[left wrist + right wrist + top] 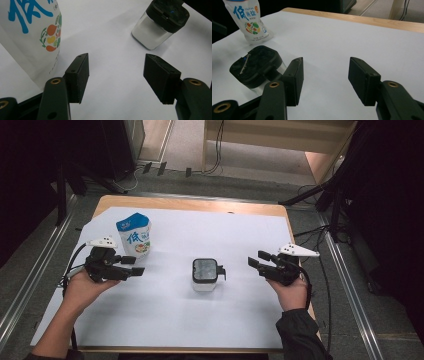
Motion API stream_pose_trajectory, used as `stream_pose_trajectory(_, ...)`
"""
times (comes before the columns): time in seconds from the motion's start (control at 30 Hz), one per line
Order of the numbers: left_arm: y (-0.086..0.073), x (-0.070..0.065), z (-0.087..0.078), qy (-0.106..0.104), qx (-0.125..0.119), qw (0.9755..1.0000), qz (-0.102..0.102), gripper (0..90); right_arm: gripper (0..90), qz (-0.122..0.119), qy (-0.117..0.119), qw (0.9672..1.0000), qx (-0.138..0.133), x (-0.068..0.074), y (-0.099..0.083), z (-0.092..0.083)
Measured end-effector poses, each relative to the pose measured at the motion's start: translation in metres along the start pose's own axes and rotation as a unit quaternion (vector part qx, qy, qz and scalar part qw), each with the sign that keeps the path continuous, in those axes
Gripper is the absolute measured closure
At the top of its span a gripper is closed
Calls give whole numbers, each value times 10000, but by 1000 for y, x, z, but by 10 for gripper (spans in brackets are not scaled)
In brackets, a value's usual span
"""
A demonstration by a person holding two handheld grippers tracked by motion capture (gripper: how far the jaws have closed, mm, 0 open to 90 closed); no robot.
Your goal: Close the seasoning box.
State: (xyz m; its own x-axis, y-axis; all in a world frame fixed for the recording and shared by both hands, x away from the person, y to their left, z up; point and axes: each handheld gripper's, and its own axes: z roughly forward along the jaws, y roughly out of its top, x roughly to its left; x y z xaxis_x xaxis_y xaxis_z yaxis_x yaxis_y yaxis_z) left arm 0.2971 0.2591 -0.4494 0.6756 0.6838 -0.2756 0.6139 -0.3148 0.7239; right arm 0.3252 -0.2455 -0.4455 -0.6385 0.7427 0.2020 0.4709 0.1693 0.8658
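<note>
Both the left gripper [134, 265] and the right gripper [256, 258] stood apart, empty, the black-lidded jar [205, 274] between them.

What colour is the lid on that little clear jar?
Black, on the jar's lid; clearest in the left gripper view.

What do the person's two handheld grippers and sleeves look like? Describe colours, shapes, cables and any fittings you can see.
Both the left gripper and the right gripper are black, each topped by a pale grey three-cornered plate and trailing a black cable. The gripper views show flat, rectangular black fingers on arms with brass-coloured ringed holes. The right arm wears a dark sleeve; the left forearm is bare.
</note>
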Motion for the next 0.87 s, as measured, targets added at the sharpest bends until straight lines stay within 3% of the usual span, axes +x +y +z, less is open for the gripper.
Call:
stream_pose_trajectory(0.33,0,1,1,21,0,10000,-20,384,444,95,-171,9998,6,-10,-8,-4)
stream_pose_trajectory(0.87,-2,5,0,97,-73,9999,-104,357,440,94,-171,9998,80,-12,-11,2)
